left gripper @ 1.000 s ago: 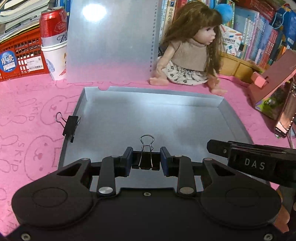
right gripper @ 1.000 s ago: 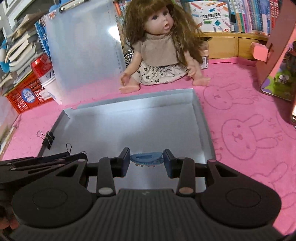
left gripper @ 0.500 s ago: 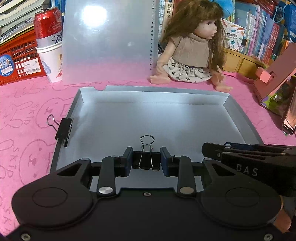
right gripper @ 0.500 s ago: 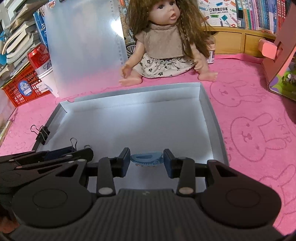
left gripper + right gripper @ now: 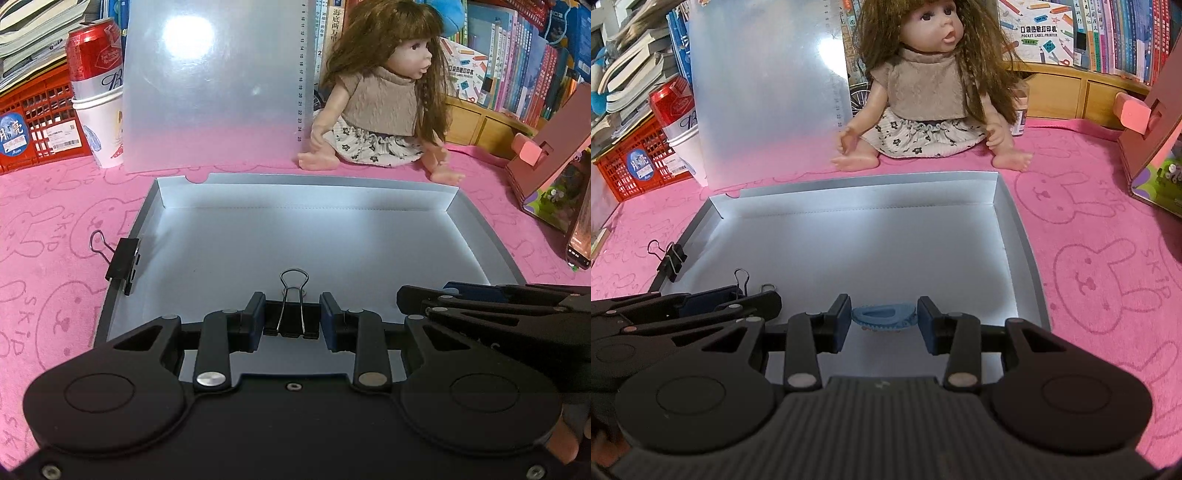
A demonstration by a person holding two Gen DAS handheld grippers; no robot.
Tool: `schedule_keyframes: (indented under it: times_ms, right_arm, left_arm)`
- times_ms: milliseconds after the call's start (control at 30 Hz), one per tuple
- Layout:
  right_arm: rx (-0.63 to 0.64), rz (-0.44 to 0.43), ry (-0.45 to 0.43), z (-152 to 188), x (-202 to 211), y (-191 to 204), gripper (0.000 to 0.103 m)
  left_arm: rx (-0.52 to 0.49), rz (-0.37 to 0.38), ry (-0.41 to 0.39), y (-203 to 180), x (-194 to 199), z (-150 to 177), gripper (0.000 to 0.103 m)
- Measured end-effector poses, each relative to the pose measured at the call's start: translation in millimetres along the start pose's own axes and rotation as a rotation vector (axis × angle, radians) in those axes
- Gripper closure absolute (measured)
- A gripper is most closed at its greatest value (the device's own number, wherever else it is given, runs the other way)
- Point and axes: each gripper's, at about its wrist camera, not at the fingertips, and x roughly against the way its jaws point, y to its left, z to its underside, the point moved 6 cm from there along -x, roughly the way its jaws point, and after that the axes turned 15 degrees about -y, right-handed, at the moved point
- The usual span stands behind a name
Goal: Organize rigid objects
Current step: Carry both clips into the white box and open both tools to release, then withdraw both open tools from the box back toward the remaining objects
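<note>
Nearest you, your left claw point(image 5: 291, 319) is clamped on a black binder clip point(image 5: 291, 325), wire loop up, just above the near floor of the grey tray point(image 5: 476, 229). Your right claw point(image 5: 884, 321) holds a blue hair clip point(image 5: 884, 317) between its pads (jaws barely parted, still pinching it). A second clip point(image 5: 123, 258) bites the tray's left wall. The tray sits on a pink table cloth point(image 5: 1089, 280) printed with rabbits and "SKIP". Beyond it a doll point(image 5: 931, 92) sits beside a clear sheet point(image 5: 218, 85) edged with ruler numbers, a red can point(image 5: 94, 55) in a cup and an orange crate point(image 5: 33, 114). Behind, books; one box point(image 5: 1036, 26) reads "POCKET LABEL PRINTER".
</note>
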Motion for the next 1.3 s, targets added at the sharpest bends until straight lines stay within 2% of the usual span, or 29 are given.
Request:
schedule_keyframes:
  times_ms: [100,167,200,433,867,1300]
  right_arm:
    - [0.0,-0.006,-0.002,0.4,0.4,0.1,0.056]
    - [-0.008,0.001,-0.002,0.3,0.6,-1.2,0.045]
    - [-0.012,0.003,-0.002,0.3,0.8,-2.2,0.043]
    - [-0.057,-0.01,-0.026,-0.2,8.2,-13.3,0.026]
    - [0.002,-0.018,-0.123,-7.7,46.4,-14.5,0.017]
    - [0.081,-0.057,-0.215,-3.2,97.9,-3.1,0.013]
  left_arm:
    - [0.004,0.002,0.002,0.4,0.2,0.1,0.073]
    - [0.012,-0.001,0.001,1.0,1.2,-0.2,0.073]
    - [0.014,-0.004,0.001,1.8,1.7,-0.5,0.073]
    - [0.037,-0.006,-0.018,11.1,10.6,-3.7,0.054]
    - [-0.009,0.001,-0.113,12.0,51.1,-11.4,0.027]
    - [-0.029,0.052,-0.184,8.9,106.7,-5.3,0.026]
